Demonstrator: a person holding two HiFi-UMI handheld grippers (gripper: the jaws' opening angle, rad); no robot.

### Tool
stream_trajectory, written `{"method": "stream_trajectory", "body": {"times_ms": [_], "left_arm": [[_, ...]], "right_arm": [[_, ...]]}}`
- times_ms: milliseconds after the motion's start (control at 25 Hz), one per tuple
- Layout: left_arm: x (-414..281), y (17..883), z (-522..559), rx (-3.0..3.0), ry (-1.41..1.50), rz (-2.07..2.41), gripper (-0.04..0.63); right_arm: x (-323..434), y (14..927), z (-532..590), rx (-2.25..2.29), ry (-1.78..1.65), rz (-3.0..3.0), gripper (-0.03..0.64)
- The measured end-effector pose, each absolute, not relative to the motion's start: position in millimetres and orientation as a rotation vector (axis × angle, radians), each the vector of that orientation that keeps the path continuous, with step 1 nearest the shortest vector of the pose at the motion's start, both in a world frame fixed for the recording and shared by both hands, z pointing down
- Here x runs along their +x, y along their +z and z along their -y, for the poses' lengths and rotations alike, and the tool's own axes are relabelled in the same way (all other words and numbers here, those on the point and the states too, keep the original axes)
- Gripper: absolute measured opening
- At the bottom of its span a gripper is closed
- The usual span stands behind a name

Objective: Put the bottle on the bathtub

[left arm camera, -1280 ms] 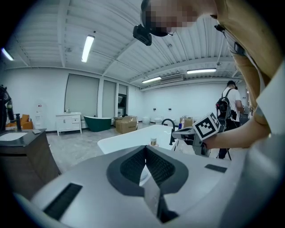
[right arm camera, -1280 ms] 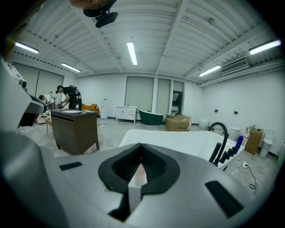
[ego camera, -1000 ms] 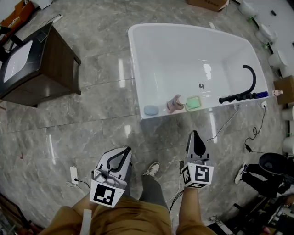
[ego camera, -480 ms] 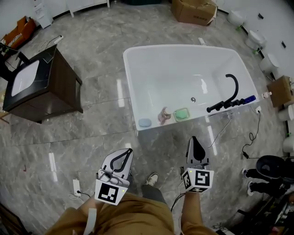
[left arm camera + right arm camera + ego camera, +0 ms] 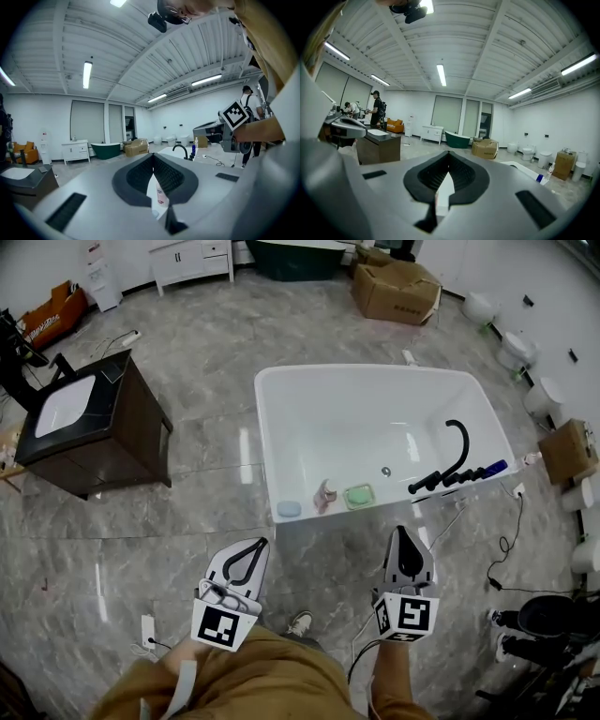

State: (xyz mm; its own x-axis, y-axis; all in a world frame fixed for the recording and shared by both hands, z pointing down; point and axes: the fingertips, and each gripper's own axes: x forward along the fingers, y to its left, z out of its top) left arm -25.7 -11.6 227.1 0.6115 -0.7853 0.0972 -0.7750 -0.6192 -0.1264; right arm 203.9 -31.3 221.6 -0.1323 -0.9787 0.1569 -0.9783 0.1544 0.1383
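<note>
The white bathtub [image 5: 272, 442] lies ahead of me on the grey floor. A pink bottle [image 5: 324, 495] rests on its near rim, between a blue soap [image 5: 289, 509] and a green soap dish [image 5: 358, 495]. My left gripper [image 5: 260, 544] is held low in front of my body, well short of the tub, shut with nothing in it. The right gripper [image 5: 401, 532] is level with it, also shut and empty. In the left gripper view the jaws [image 5: 153, 154] meet at the tip; the right gripper view shows its jaws [image 5: 449, 153] closed the same way.
A black faucet [image 5: 448, 463] arches over the tub's right rim, with a blue bottle [image 5: 495, 466] beside it. A dark wooden vanity [image 5: 89, 432] stands to the left. Cardboard boxes [image 5: 395, 289] and toilets [image 5: 515, 350] lie beyond. Cables [image 5: 506, 535] trail on the floor at right.
The view has drawn back from the bathtub, which now lies farther off and smaller. Both grippers stay shut and low near my body.
</note>
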Motion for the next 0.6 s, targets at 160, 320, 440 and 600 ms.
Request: {"method": "stream_trajectory", "body": {"times_ms": [160,320,440,600], "left_arm": [[-22.8,212.9,10.4,-2.741,-0.187,-1.353,0.008],[-25.6,208.0,10.9,-2.724,-0.179,-1.383,0.008],[-32.0,206.8,12.2,-2.715,-0.187,-1.416,0.008],[-38.2,203.9,16.9,-2.715,-0.184,-1.454,0.008]], "right_arm": [[204.4,198.4,26.2,1.917,-0.056,2.246,0.005],[209.6,184.3,22.5,1.923,-0.083,2.259,0.005],[211.9,174.2,20.8,1.916,-0.110,2.271,0.005],[215.5,161.0,18.5,1.928,-0.141,2.289,0.005]]}}
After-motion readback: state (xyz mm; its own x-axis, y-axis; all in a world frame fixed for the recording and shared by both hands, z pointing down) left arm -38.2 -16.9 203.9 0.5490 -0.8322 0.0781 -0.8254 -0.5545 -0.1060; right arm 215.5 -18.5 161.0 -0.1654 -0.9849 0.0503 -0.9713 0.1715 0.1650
